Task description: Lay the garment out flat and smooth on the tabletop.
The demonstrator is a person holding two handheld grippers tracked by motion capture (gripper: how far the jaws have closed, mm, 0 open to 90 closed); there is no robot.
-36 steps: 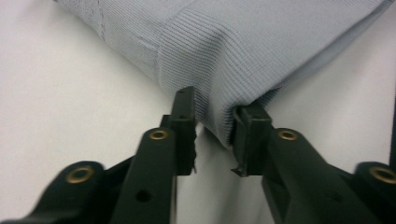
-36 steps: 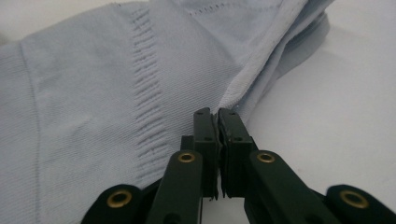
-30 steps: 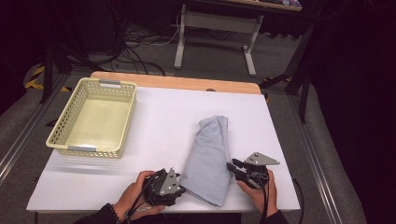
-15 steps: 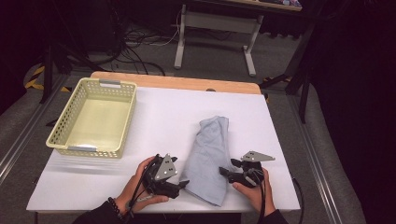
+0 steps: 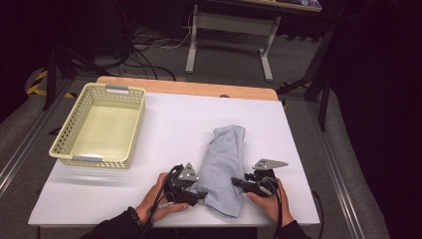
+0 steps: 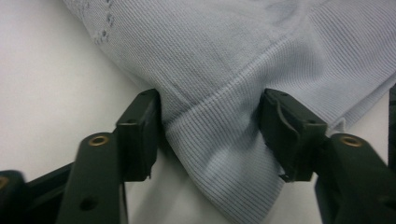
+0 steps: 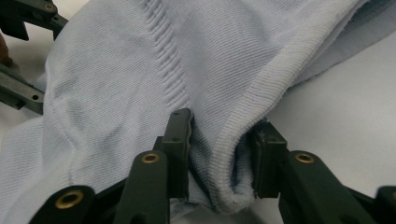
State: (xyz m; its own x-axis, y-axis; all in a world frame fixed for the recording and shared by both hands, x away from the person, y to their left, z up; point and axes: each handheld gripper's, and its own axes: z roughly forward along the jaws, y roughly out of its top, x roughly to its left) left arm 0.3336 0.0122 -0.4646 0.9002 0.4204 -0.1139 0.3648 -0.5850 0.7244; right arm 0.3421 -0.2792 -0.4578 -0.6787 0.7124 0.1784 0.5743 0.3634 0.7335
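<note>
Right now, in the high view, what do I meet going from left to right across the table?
Basket → left gripper → cloth → right gripper.

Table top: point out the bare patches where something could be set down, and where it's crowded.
Bare white table lies between the yellow basket and the folded light-blue garment, along the far edge, and right of the garment. The near edge is crowded: the left gripper and right gripper pinch the garment's near corners.
</note>
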